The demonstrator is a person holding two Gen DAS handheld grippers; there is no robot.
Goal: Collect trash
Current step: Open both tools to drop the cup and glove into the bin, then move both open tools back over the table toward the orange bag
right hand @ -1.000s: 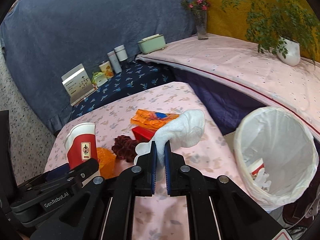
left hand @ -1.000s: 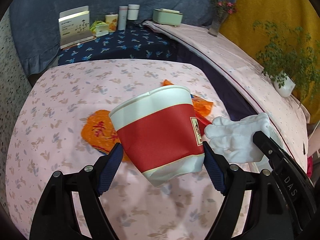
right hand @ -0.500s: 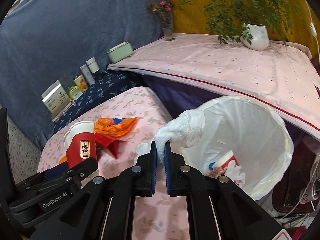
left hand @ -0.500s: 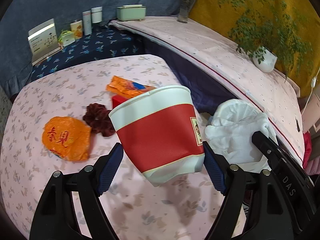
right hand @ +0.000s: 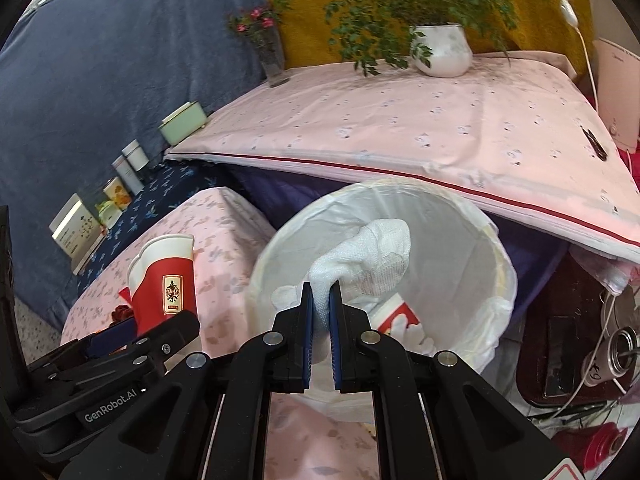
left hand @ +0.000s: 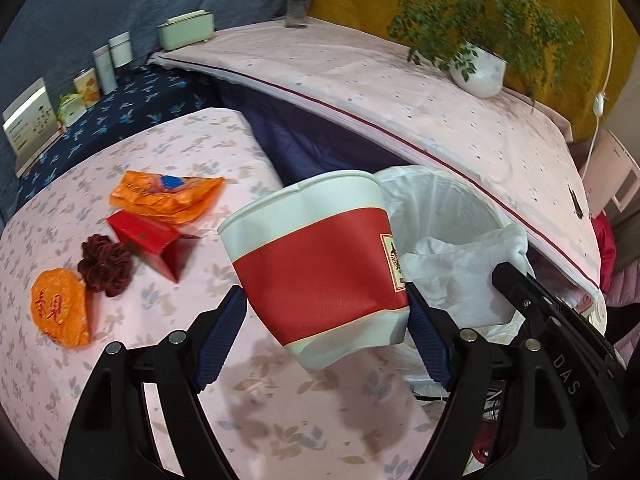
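left wrist view: the left gripper has its jaws spread wide and pressed on both sides of a red and white paper cup, which tilts with its mouth up and away, raised off the pink flowered table and just beside the rim of the trash bin. the bin is lined with a white bag and stands off the table's edge, below the pink covered shelf. on the table, well away from the bin, lie an orange wrapper, a red folded carton, a dark red scrunchie and an orange round packet farthest from the bin

right wrist view: the right gripper has its jaws nearly together, pinching a white crumpled cloth that hangs over the open mouth of the bin. inside the bin sits another red and white cup with white scraps around it. the cup in the left gripper shows beside the bin's rim on the table side. a potted plant and a vase of flowers stand on the shelf behind the bin
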